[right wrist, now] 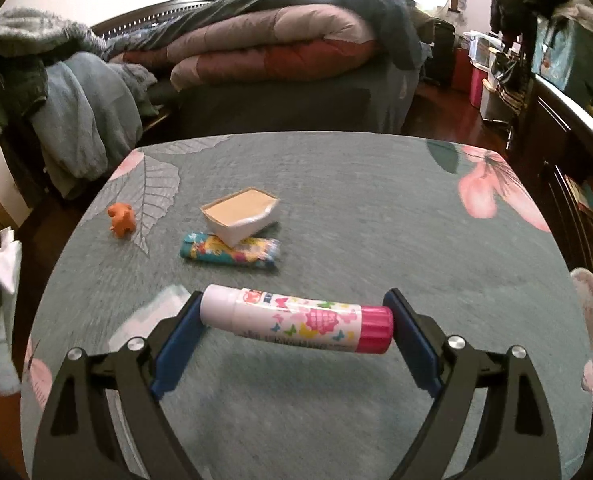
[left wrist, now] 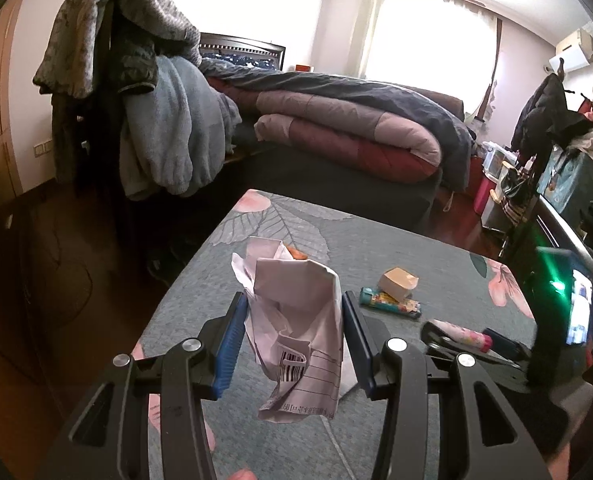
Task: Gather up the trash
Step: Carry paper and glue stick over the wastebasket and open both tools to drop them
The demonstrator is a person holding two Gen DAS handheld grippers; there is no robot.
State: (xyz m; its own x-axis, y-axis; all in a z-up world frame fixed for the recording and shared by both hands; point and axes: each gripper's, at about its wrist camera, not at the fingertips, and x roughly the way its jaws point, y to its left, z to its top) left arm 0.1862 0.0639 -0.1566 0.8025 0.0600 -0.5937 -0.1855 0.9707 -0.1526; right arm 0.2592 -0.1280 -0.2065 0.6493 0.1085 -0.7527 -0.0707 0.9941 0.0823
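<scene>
**Both grippers loaded over the floral table**

The left gripper [left wrist: 292, 320] has its blue-padded fingers [left wrist: 228, 344] clamped on a crumpled white sheet of paper with a printed barcode [left wrist: 296, 320], held upright above the grey-green tablecloth with pink flowers and leaf prints [left wrist: 376, 248]. The paper's lower end hangs free between the black arms, clear of the cloth.

The right gripper [right wrist: 294, 320] grips a white tube with a pink cap and a bright butterfly label [right wrist: 296, 318] end to end: the white end meets the left pad, the pink cap the right pad. The tube lies crosswise, slightly tilted, lifted off the cloth with its shadow below. In the left wrist view this tube [left wrist: 462, 334] shows at the near right of the table.

Further out, around the middle of the table, a small white cardboard tray with a tan inside [right wrist: 240, 216] sits tilted on top of a flattened teal wrapper with colourful print [right wrist: 228, 254]; the two touch. To their left, well apart, a small orange crumpled scrap [right wrist: 121, 220] lies on a leaf print. Beyond the far table edge stands a bed with a folded maroon and mauve quilt [right wrist: 280, 48].
</scene>
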